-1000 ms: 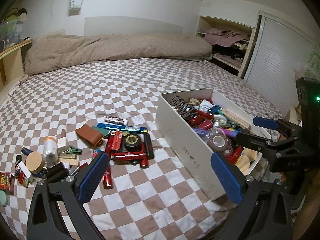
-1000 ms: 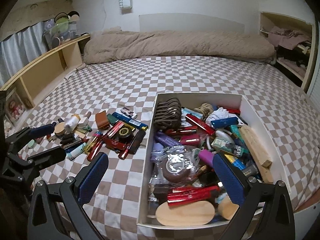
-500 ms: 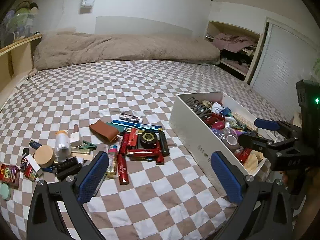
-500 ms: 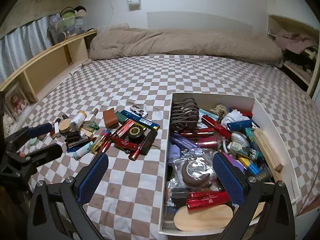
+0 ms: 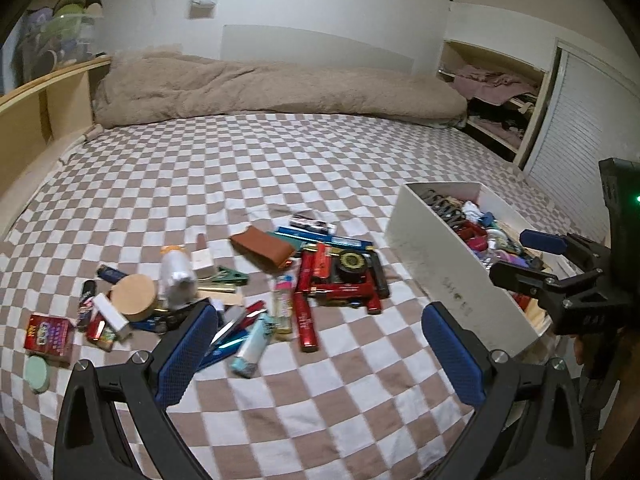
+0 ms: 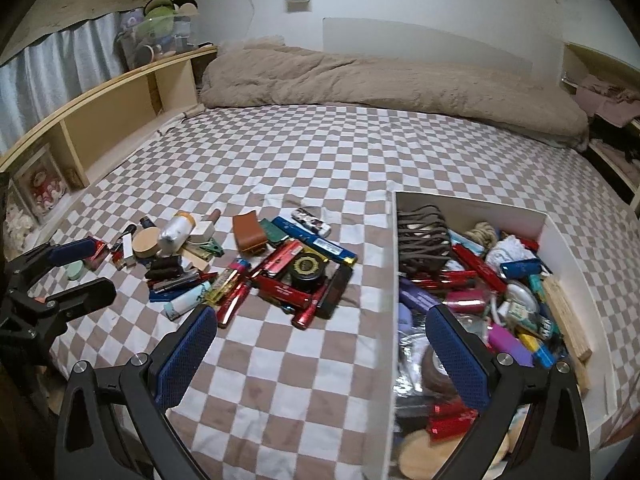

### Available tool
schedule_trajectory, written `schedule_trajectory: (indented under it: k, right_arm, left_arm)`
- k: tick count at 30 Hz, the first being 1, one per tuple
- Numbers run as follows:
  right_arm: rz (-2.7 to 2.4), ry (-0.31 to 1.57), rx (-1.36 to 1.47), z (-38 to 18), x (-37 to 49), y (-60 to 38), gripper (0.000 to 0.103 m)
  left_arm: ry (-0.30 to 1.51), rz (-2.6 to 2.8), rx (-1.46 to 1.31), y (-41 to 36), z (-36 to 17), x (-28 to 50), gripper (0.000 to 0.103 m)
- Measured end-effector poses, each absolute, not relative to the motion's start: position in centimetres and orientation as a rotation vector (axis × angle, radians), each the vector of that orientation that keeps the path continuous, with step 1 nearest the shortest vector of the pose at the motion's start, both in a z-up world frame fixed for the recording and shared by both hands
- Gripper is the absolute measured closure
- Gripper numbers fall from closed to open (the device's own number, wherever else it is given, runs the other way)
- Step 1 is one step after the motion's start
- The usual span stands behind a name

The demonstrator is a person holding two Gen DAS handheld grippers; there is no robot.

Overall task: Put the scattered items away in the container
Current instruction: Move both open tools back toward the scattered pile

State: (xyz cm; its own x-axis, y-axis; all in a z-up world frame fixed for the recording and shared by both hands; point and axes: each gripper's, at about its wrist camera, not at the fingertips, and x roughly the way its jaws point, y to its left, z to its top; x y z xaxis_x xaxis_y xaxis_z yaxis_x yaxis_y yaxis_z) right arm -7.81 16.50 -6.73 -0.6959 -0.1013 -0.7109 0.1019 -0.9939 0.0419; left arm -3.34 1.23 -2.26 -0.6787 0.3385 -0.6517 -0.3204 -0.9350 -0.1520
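**Left wrist view: both tongs empty, pile waiting beside the box**

Left wrist view: scattered items (image 5: 288,280) lie in a loose heap on the checkered bed (image 5: 280,168), just left of the white container (image 5: 448,272). Container sits at the bed's near right edge, already well filled. Left tongs (image 5: 316,344) spread wide, pinching nothing, hovering above the near fringe of the heap. Right tongs (image 6: 320,352) likewise spread and empty, hanging over bare sheet and the container's near wall.

Judgement: the step in hand is reaching for the next piece. Best to take an outlier first, such as the pale blue tube (image 5: 252,344) at the near edge; it lies free of its neighbours. Straddle it across its narrow width, then lift clear of the wall before release.

Right wrist view looks down into the container: wooden block (image 6: 566,316), dark comb-like bundle (image 6: 420,236), little free room. Left view shows mainly the container's outer wall, plus a red packet (image 5: 50,336) and green disc (image 5: 38,372) far left.
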Motion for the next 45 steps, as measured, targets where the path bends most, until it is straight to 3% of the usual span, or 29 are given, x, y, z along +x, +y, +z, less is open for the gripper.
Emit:
schedule_trajectory:
  k: [20, 32, 45]
  right_arm:
    - [-2.656, 0.070, 1.230, -10.7, -10.0, 9.7, 0.000]
    - [-2.591, -0.095, 1.397, -16.7, -11.5, 9.5, 0.000]
    - [-2.548, -0.008, 1.503, -21.9, -11.6, 8.0, 0.000]
  left_arm:
    - [0.064, 2.699, -1.109, -8.3, -5.9, -3.6, 0.000]
    - [0.087, 2.683, -1.276, -11.8, -9.7, -5.0, 0.000]
    - [0.170, 2.625, -1.467, -12.8, -14.5, -6.0, 0.000]
